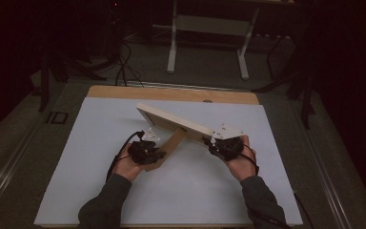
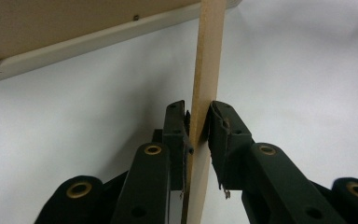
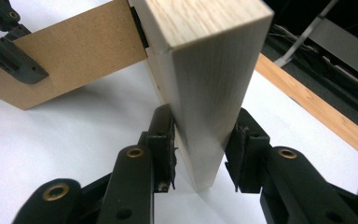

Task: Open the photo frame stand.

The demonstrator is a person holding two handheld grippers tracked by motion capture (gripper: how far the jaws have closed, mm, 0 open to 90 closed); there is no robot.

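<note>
In the left gripper view the left gripper (image 2: 199, 122) has its jaws drawn in narrow on a thin brown board (image 2: 208, 56), the pads pressing both flat faces of the board's edge-on strip. That board is the stand leaf of a picture frame (image 2: 70, 44), whose pale rim and brown backing run across the top left of the same view, with the white desk (image 2: 307, 70) behind. In the right gripper view the right gripper (image 3: 199, 147) holds its jaws at a middling width around the frame's light wooden corner (image 3: 209, 70); the left pad lies against the wood and the right pad sits at its other face, so the frame is gripped there. Farther off in that view the brown board (image 3: 74, 53) juts from the frame's back, with the other gripper's dark jaws clamped on its far end.

From the high view the frame (image 1: 171, 120) is held tilted above the middle of the desk (image 1: 100, 181), its long edge running from upper left down to the right gripper (image 1: 219, 141). The brown board (image 1: 169, 148) slants down from under the frame to the left gripper (image 1: 156, 153). Both forearms in dark sleeves come in from the bottom edge. A bare wooden strip (image 1: 171, 93) borders the desk's far side
</note>
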